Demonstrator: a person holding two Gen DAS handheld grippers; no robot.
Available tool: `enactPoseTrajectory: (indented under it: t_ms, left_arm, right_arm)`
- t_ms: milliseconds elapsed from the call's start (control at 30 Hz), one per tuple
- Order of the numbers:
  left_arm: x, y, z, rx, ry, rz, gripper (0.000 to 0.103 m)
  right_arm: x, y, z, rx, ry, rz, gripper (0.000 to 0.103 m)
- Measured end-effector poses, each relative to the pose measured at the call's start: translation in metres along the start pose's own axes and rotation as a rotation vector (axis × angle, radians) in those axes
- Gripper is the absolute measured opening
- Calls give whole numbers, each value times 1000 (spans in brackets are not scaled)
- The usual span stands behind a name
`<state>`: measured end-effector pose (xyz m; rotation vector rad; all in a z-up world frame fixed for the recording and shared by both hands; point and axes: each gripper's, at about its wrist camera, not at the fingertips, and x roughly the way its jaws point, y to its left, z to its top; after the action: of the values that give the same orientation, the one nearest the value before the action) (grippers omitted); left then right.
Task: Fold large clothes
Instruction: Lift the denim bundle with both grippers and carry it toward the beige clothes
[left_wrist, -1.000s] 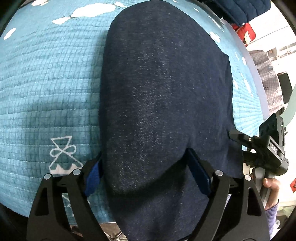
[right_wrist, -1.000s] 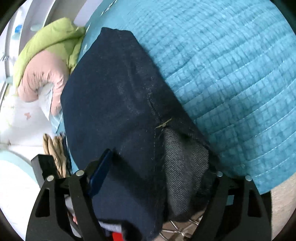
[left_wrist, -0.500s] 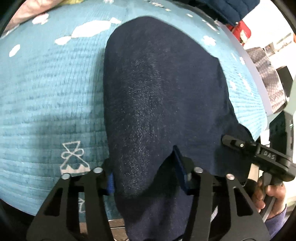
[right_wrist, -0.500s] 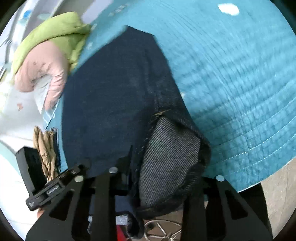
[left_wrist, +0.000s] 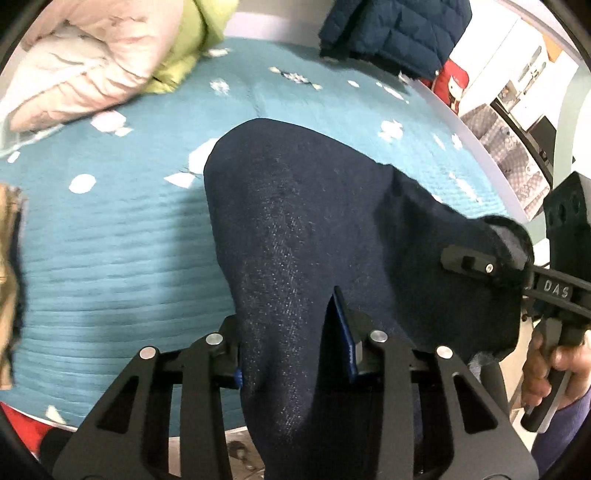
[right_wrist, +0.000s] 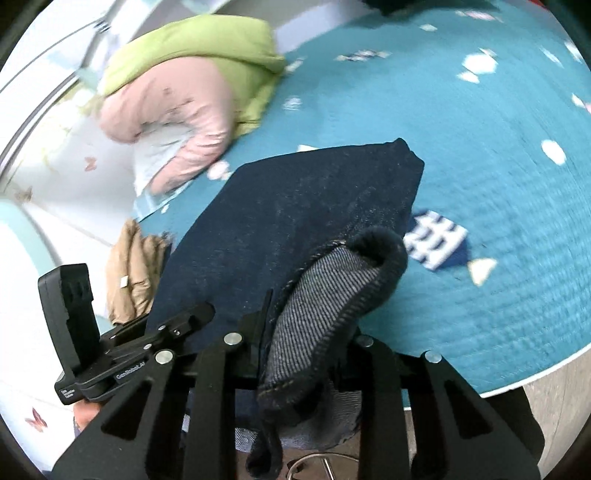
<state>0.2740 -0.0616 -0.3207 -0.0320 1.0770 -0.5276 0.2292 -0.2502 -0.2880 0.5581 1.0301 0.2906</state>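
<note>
Dark navy denim garment (left_wrist: 295, 229) on teal quilted bedspread (left_wrist: 110, 236), near edge clamped by left gripper (left_wrist: 291, 350) and right gripper (right_wrist: 299, 339), likely to carry the fold far.

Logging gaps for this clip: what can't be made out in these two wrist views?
- Left view: the left claw tips and what the fabric does between them, covered by the jeans.
- Right view: the right claw tips, hidden by the turned-back denim.
- Both views: the jeans' near end, cut off by the bottom edge, so their full shape is unclear.
- Right view: the quilt pattern, smeared by motion blur.
- Left view: the tan garment, clipped by the left edge.
</note>
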Motion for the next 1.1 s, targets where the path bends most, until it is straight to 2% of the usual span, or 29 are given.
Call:
enactPoseTrajectory:
  t_ms: [100, 233, 433, 567, 700, 800, 867, 933, 1033, 1100]
  left_arm:
    - [-40, 32, -1, -36, -60, 14, 36]
    - [-95, 80, 2, -77, -135, 48, 36]
    - [-196, 170, 12, -128, -292, 156, 36]
    - [-249, 237, 13, -147, -348, 238, 36]
    - [-282, 306, 10, -202, -373, 284, 37]
    - [-288, 351, 0, -227, -370, 290, 37]
    - [-278, 375, -11, -229, -367, 296, 37]
    - [-256, 397, -20, -222, -341, 312, 37]
    - [-215, 433, -40, -335, -265, 327, 44]
    - [-203, 442, -50, -381, -273, 336, 54]
  right_arm:
    - [8, 43, 8, -70, -3, 33, 23]
    - [25, 119, 25, -180, -18, 107, 22]
    - [64, 235, 50, -323, -31, 232, 23]
    - [113, 315, 60, -355, -11, 326, 23]
    - [167, 382, 56, -374, 18, 360, 23]
    - [200, 405, 44, -395, 37, 358, 23]
    - [225, 407, 35, -392, 60, 339, 23]
    - [258, 400, 20, -377, 100, 277, 23]
    - [298, 387, 0, -385, 150, 186, 24]
    - [310, 377, -7, -373, 163, 170, 36]
